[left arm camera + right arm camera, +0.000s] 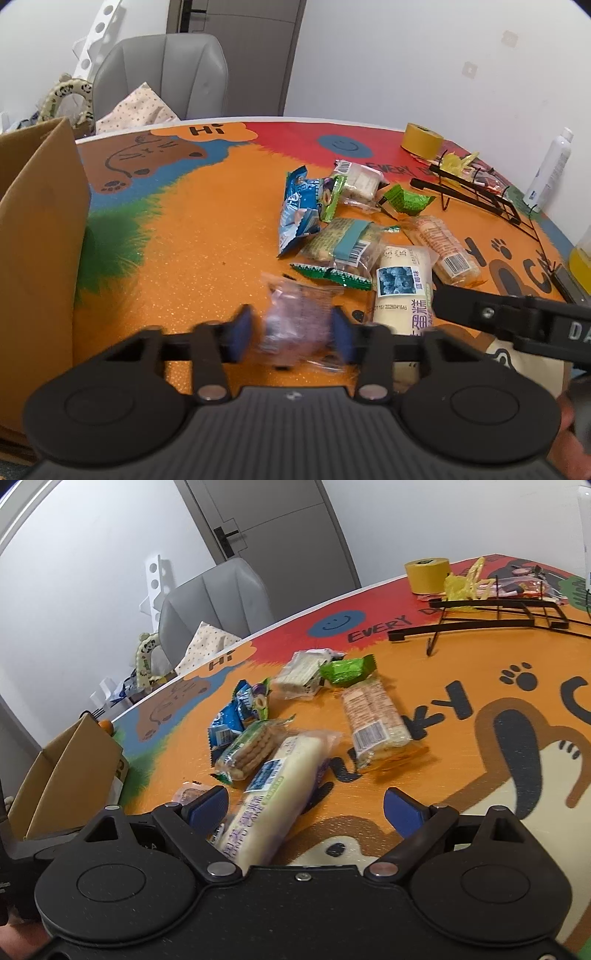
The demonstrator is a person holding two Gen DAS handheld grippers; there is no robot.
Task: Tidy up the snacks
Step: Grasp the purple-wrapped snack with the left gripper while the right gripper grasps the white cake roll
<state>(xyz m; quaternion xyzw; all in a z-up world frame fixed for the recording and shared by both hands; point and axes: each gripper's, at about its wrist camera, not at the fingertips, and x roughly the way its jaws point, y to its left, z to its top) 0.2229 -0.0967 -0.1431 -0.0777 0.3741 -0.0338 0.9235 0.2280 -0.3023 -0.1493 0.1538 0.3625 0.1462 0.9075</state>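
Note:
A small purple snack packet point(291, 306) lies on the orange mat between the blue pads of my left gripper point(291, 332), which is shut on it; the packet is blurred. A long white cake-roll packet point(280, 775) lies between the fingers of my right gripper point(306, 808), close to its left pad point(208, 806). That gripper is open and neither pad presses the roll. In the left wrist view the roll point(402, 291) sits just right of my left gripper. More snacks lie beyond: a blue bag point(299, 210), a biscuit pack point(343, 247), a cracker pack point(443, 247) and a green packet point(406, 199).
An open cardboard box point(37, 240) stands at the table's left edge. A black wire rack point(476, 192) holding a few packets, a yellow tape roll point(421, 140) and a white bottle point(550, 170) stand at the back right. A grey chair point(162, 74) is behind the table.

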